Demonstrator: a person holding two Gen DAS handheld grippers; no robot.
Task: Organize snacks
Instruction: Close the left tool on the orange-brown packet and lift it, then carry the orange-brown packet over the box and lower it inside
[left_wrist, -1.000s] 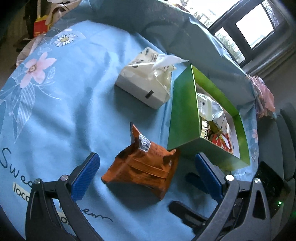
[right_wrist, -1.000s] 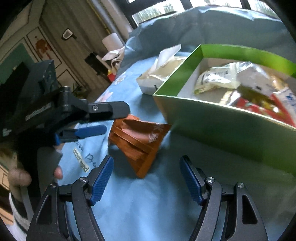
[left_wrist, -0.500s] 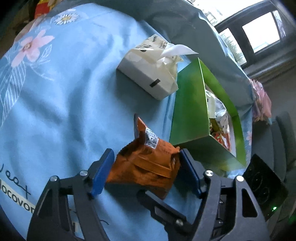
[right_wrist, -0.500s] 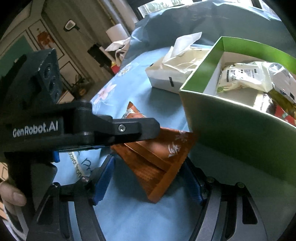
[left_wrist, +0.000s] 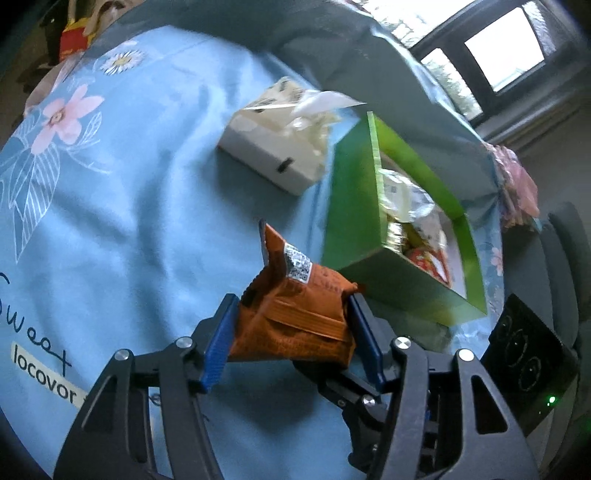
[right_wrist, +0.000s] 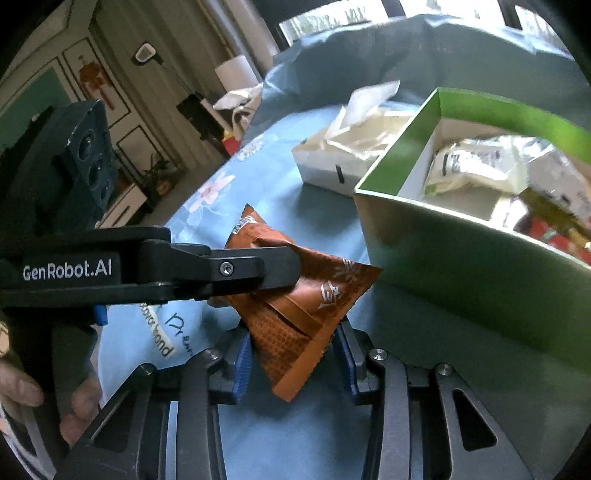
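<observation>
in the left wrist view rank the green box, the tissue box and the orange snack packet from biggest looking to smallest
1. green box
2 and 3. tissue box and orange snack packet look about alike. The packet sits close to the camera, clamped in the left tool, so nearness inflates it; I won't rank those two.

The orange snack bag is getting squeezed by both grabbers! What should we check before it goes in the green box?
1. Left gripper fingers pressing both sides of the orange snack bag: ok.
2. Right gripper fingers around the bag's lower corner: closed near it, firm contact cannot tell.
3. Green box open on top: ok.
4. Free space inside the box: cannot tell, snacks already fill much of it.
5. Tissue box off the path: ok.
</observation>
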